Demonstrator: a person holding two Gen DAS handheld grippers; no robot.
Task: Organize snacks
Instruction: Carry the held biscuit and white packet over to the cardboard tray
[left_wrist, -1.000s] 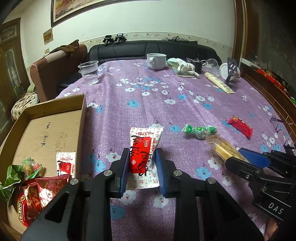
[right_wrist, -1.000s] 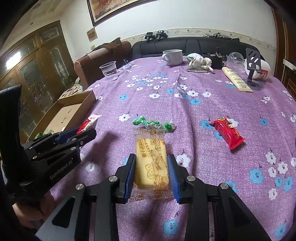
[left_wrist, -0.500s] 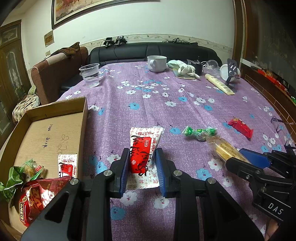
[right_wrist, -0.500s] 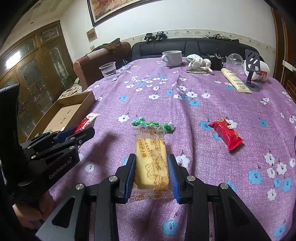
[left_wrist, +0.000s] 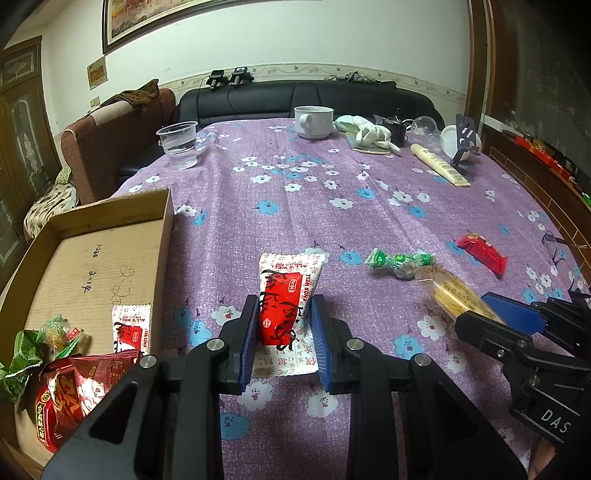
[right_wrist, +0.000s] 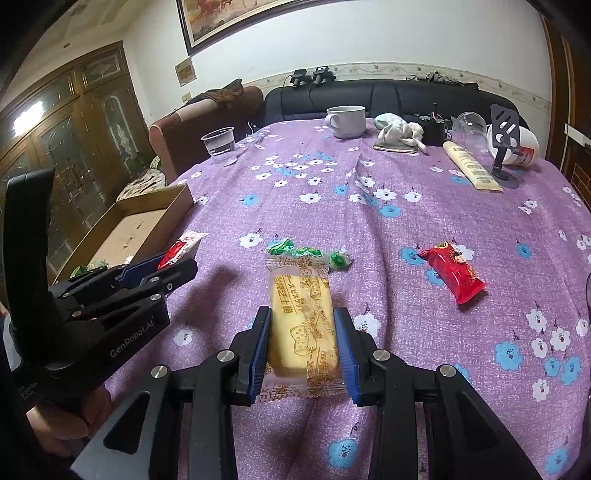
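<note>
My left gripper (left_wrist: 283, 317) is shut on a red and white snack packet (left_wrist: 286, 295), held a little above the purple cloth. My right gripper (right_wrist: 303, 332) is shut on a yellow cracker packet (right_wrist: 301, 321). The open cardboard box (left_wrist: 92, 266) stands at the left and holds a small red and white packet (left_wrist: 131, 326), a dark red bag (left_wrist: 74, 391) and a green wrapped snack (left_wrist: 55, 332). A green candy strip (right_wrist: 310, 253) and a red snack bar (right_wrist: 452, 271) lie on the cloth ahead.
At the far end of the table stand a plastic cup of water (left_wrist: 179, 146), a white mug (left_wrist: 314, 122), a white cloth (left_wrist: 365, 129), a cream tube (left_wrist: 439, 164) and a phone stand (left_wrist: 465, 140). A black sofa (left_wrist: 314, 98) is behind.
Both grippers have lifted slightly with their packets. The table drops a little lower in both views.
</note>
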